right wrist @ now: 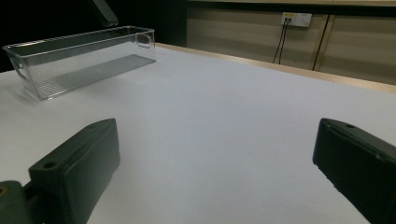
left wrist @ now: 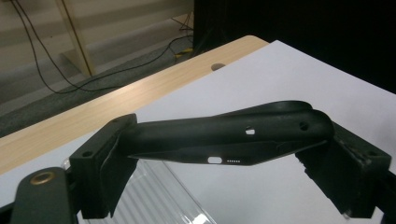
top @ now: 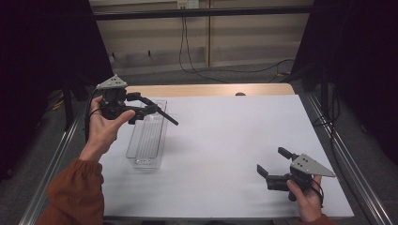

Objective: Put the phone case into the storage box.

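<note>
My left gripper point(top: 141, 111) is held up over the far end of a clear plastic bin point(top: 148, 140) at the table's left. It is shut on a black phone case point(top: 162, 114), which sticks out to the right above the bin. In the left gripper view the case point(left wrist: 224, 135) spans crosswise between the two jaws, its port cut-outs facing down, with the bin point(left wrist: 154, 200) below. My right gripper point(top: 274, 161) is low near the front right of the table, open, nothing between its jaws. The right gripper view has the bin point(right wrist: 79, 60) far off at upper left.
A white sheet point(top: 234, 140) covers the table, with a strip of bare wood point(top: 211, 89) along the far edge. Metal rails run down both sides. Cables lie on the floor beyond, and dark curtains hang at left and right.
</note>
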Available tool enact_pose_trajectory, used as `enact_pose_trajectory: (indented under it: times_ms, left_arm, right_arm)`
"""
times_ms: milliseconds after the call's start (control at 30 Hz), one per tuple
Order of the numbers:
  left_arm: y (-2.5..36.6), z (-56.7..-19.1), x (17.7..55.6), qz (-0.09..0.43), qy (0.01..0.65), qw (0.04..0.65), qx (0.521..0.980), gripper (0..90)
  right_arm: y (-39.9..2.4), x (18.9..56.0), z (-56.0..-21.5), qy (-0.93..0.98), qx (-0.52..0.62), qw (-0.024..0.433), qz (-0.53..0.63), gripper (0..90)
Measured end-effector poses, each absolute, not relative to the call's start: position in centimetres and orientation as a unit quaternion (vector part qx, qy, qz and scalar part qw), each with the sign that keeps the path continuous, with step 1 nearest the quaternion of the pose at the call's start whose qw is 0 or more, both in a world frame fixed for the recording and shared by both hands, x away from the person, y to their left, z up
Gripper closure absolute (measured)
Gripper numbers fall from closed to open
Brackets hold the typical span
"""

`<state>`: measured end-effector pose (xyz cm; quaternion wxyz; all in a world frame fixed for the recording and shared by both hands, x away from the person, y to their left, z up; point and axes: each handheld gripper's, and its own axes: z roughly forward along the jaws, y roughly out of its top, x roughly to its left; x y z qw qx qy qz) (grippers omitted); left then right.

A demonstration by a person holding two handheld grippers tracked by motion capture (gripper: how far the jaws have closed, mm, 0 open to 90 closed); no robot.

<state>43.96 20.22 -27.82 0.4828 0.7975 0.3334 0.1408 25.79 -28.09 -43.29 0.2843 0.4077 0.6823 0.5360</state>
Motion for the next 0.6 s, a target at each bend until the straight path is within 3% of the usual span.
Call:
enact_pose_trajectory:
  times_ms: [600]
  left_arm:
    - [22.2,-27.5,46.2,0.174,0.387,0.472,0.773,14.3]
  right_arm:
    - [-28.1,25.8,-43.3,0.683,0.408,0.283,0.536,0.5]
